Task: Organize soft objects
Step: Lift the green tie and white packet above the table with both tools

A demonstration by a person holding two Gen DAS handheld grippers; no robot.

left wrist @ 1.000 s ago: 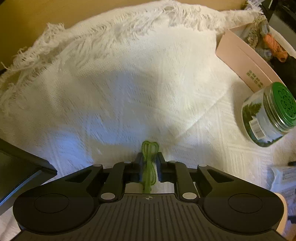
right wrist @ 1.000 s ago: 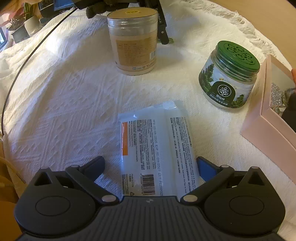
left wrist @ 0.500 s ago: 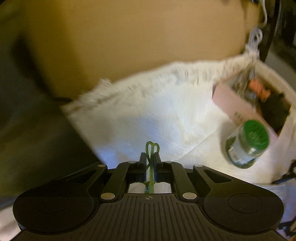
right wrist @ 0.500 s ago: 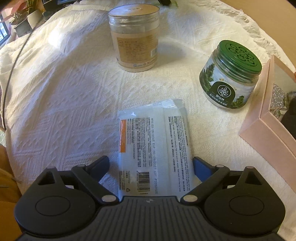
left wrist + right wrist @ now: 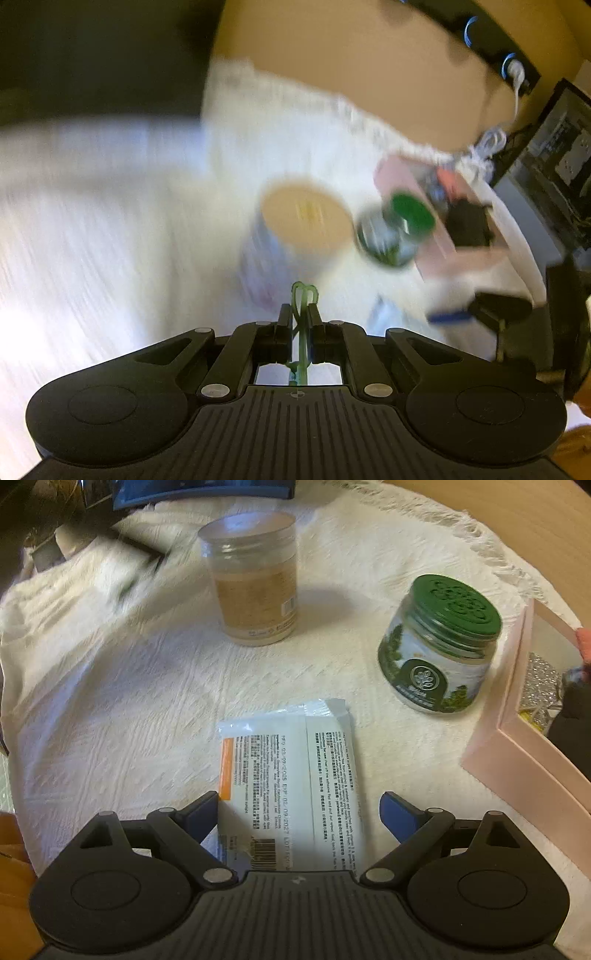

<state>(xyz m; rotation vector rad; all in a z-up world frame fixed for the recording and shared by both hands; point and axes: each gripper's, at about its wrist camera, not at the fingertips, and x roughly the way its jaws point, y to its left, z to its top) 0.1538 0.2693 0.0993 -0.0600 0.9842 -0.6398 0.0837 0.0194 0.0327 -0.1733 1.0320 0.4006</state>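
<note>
Right wrist view: my right gripper [image 5: 298, 812] stands wide, the white packet [image 5: 291, 775] lying between its fingers on the white cloth [image 5: 110, 709]. My left gripper [image 5: 299, 321] is pinching a green band [image 5: 302, 295], jars blurred beyond.

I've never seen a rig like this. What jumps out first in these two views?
The green-lidded jar stands on the white cloth, beside a pink box. In front of it, a white packet lies between the right claw's open blue fingers. The left claw pinches a thin green band.
</note>
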